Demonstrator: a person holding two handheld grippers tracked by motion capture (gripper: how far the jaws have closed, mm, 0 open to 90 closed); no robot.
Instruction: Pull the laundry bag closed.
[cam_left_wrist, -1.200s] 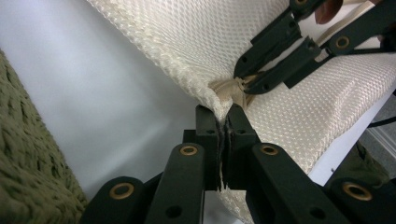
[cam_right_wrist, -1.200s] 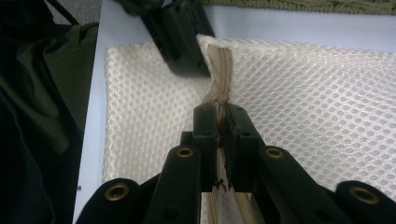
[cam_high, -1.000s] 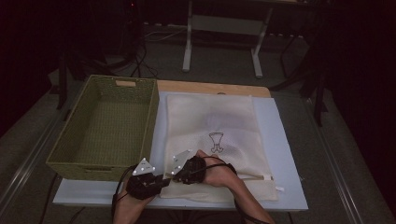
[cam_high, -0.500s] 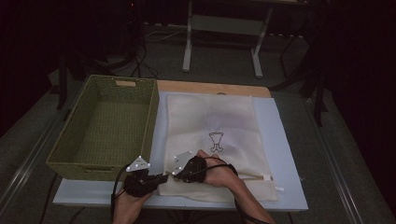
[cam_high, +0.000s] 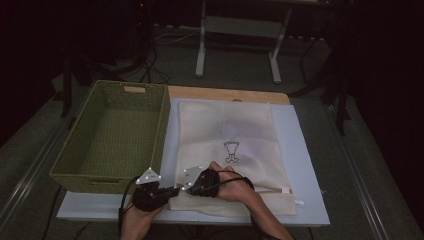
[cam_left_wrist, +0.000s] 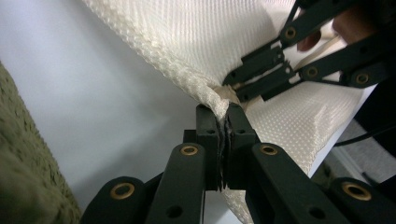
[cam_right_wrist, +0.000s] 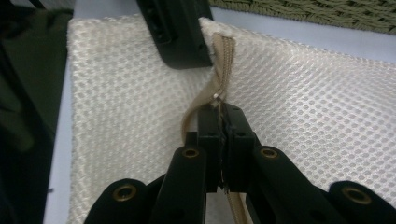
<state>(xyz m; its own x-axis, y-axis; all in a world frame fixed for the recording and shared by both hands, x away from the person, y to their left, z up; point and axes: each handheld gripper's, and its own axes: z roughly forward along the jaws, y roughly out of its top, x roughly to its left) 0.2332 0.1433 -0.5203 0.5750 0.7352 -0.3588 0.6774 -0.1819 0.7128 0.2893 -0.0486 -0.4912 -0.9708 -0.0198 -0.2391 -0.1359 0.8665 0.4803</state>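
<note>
The left gripper (cam_left_wrist: 223, 122) is seen clamped on the corner of a cream-white mesh laundry bag (cam_high: 227, 130), a pinch of the netted fabric being squeezed between its two black jaws. Just beyond it, in the left gripper view, the right gripper (cam_left_wrist: 236, 88) is met almost tip to tip.

In the right gripper view, the right gripper (cam_right_wrist: 223, 116) is closed on what is judged to be the small metal zipper pull at the end of a beige zipper tape (cam_right_wrist: 223, 51), with the other gripper's jaw planted on the same corner just above.

From the high view, both grippers, left (cam_high: 172, 190) and right (cam_high: 186, 185), are found at the bag's near left corner, close to the table's front edge. The bag is laid flat on a pale blue-white table board (cam_high: 300, 165), its long axis running away from the person. The zipper line is judged to run along the near hem to the right, so any pull by the right gripper would be taken rightward while the corner is anchored by the left.

A woven green rectangular basket (cam_high: 80, 160) stands just beside the bag on the left.

A small dark drawing (cam_high: 230, 151) is printed at the bag's middle; no readable writing or brand is made out.
</note>
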